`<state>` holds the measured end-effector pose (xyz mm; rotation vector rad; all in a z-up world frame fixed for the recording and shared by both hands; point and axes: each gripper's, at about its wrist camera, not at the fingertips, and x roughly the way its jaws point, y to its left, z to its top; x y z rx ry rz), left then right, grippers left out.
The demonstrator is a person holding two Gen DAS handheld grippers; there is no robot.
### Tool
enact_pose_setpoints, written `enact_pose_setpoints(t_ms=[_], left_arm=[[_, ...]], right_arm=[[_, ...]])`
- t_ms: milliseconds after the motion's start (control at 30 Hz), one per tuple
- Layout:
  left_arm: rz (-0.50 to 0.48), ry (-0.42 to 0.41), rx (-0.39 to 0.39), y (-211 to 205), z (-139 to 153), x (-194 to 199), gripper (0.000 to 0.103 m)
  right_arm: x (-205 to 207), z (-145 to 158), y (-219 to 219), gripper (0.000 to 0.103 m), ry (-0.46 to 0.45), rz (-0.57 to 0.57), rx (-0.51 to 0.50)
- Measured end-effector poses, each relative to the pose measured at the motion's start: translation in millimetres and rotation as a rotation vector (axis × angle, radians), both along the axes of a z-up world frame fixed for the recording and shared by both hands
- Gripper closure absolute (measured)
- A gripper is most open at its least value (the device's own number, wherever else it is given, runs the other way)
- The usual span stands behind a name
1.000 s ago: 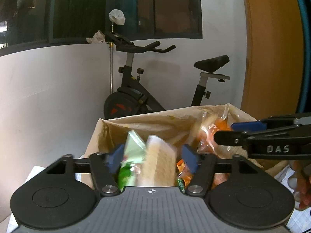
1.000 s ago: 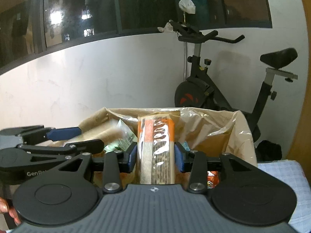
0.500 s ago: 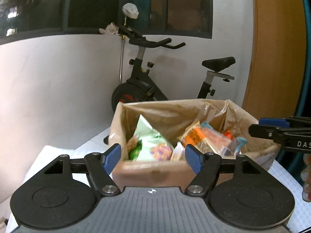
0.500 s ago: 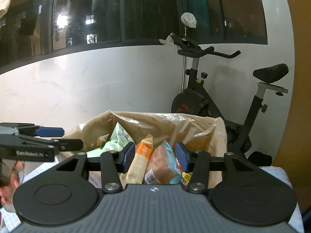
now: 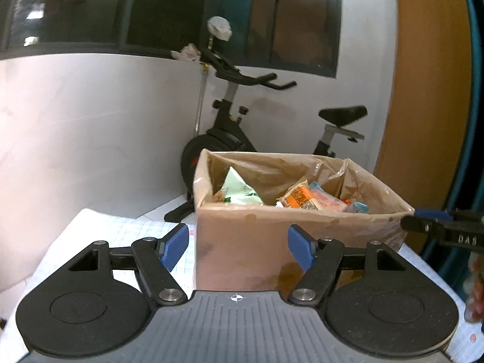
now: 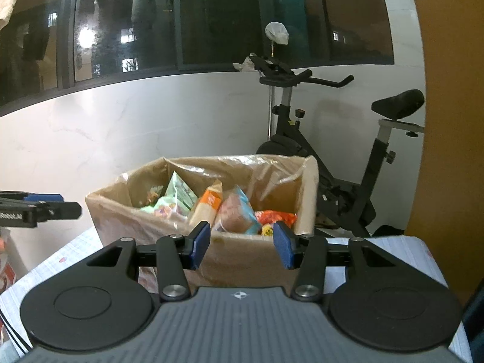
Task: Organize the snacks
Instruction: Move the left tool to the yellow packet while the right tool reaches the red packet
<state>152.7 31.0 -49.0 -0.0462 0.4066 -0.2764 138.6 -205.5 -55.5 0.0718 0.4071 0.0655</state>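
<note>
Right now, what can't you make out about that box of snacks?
- Bottom of the cardboard box: both views, hidden by its walls and the piled snack packets.
- Print on the green packet: too small and blurred.
- Box's lower front: cut off by the left gripper and right gripper.

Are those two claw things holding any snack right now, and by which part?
Nothing is held. The left gripper and right gripper are both open and empty; the snacks lie in the box.

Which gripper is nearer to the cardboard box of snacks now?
Probably the right gripper: the cardboard box fills more of its view. The left gripper sits farther back. Both are open, empty, short of its front wall.
</note>
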Motion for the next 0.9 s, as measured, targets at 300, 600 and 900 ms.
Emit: enact_pose_setpoints(t_ms=[300, 600, 900], left_arm=[[-0.005, 0.058, -0.007, -0.4, -34.1, -19.7, 0.029], [-0.017, 0.153, 0.003, -10.2, -68.6, -27.4, 0.029], [-0.070, 0.243, 0.013, -23.4, -97.6, -29.2, 0.029]], right_arm=[[-21.3, -28.4, 2.9, 0.053, 0.060, -0.007, -0.005], [-41.3, -62.8, 2.3, 0.053, 0.128, -0.015, -0.008], [-56.8, -95.6, 1.9, 0.053, 0.222, -0.014, -0.017]])
